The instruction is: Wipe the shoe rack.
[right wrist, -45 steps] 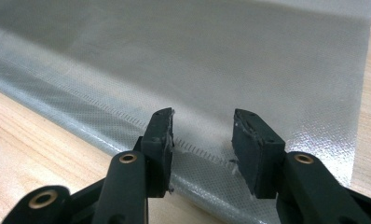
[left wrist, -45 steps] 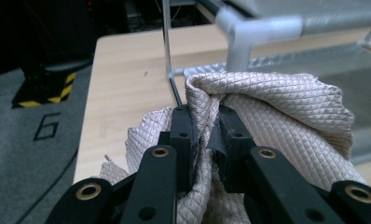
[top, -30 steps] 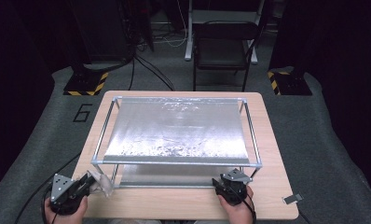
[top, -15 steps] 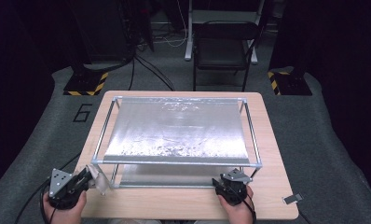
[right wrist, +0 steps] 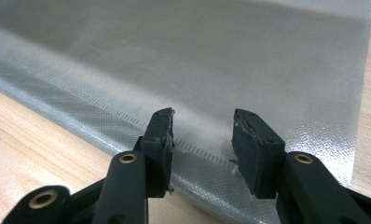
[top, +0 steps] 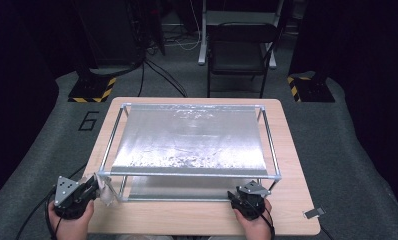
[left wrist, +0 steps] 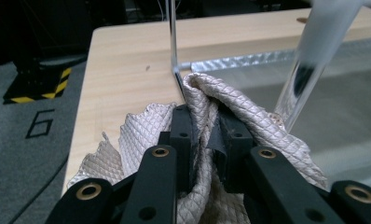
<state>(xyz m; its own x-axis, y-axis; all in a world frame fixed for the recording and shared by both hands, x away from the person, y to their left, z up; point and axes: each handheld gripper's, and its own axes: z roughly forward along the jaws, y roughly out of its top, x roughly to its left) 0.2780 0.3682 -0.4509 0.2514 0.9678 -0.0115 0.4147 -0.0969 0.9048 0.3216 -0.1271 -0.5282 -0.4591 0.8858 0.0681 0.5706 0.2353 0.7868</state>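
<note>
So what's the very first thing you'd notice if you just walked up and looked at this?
The big shiny silver sheet stretched over a metal-rod frame in the middle of the light wooden table. Next, the beige quilted cloth bunched at the frame's near left corner, pinched in the left gripper. The right gripper points open-jawed at the lower silver sheet.

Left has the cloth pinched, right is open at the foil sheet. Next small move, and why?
Probably carry the cloth in the left gripper onto the foil sheet. It hangs bunched beside the frame; the right gripper holds nothing.
</note>
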